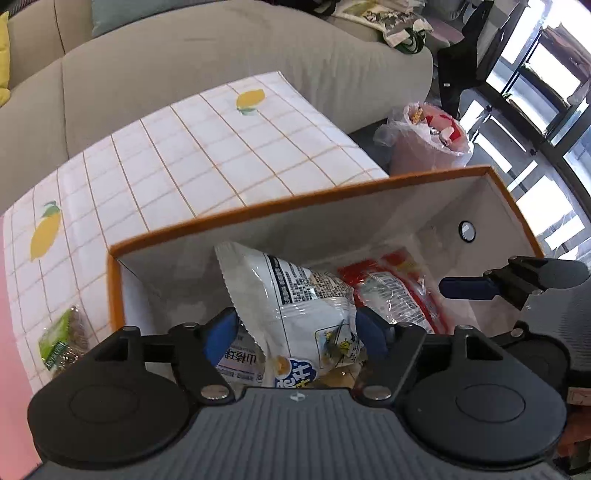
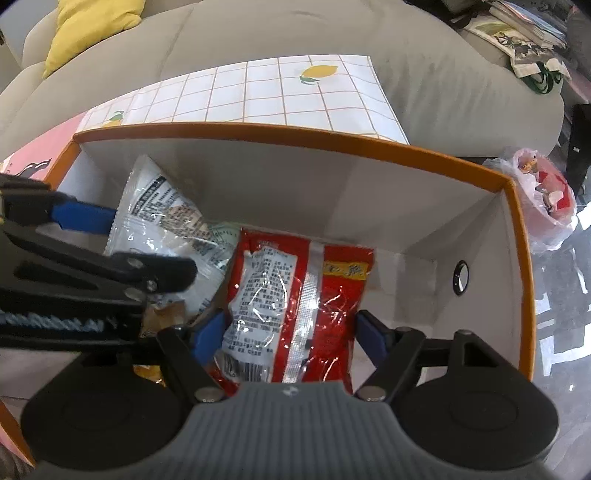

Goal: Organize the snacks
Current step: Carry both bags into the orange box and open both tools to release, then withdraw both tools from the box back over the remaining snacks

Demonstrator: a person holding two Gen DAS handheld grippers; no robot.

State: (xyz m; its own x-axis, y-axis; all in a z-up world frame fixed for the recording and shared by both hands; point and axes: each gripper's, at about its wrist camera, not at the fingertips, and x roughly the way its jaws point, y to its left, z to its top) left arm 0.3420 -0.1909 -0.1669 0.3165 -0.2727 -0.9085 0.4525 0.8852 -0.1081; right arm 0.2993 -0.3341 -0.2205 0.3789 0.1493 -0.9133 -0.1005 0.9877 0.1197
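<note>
Both grippers are pointing steeply down into an orange-rimmed box (image 1: 258,206) with pale inner walls, sitting on a lemon-print cloth (image 1: 192,147). The left gripper (image 1: 295,328) is standing wide open, its blue fingers (image 1: 221,332) flanking a white snack bag (image 1: 295,295) that is leaning inside the box; whether the pads are pressing on it is hard to tell. The right gripper (image 2: 290,332) is also spread wide, with a red snack bag (image 2: 295,295) lying between its blue fingers (image 2: 207,336) on the box floor, apparently loose. To the left gripper's left, outside the box, a green packet (image 1: 61,341) is lying on the cloth. Beyond the box a sofa (image 2: 295,33) is showing.
</note>
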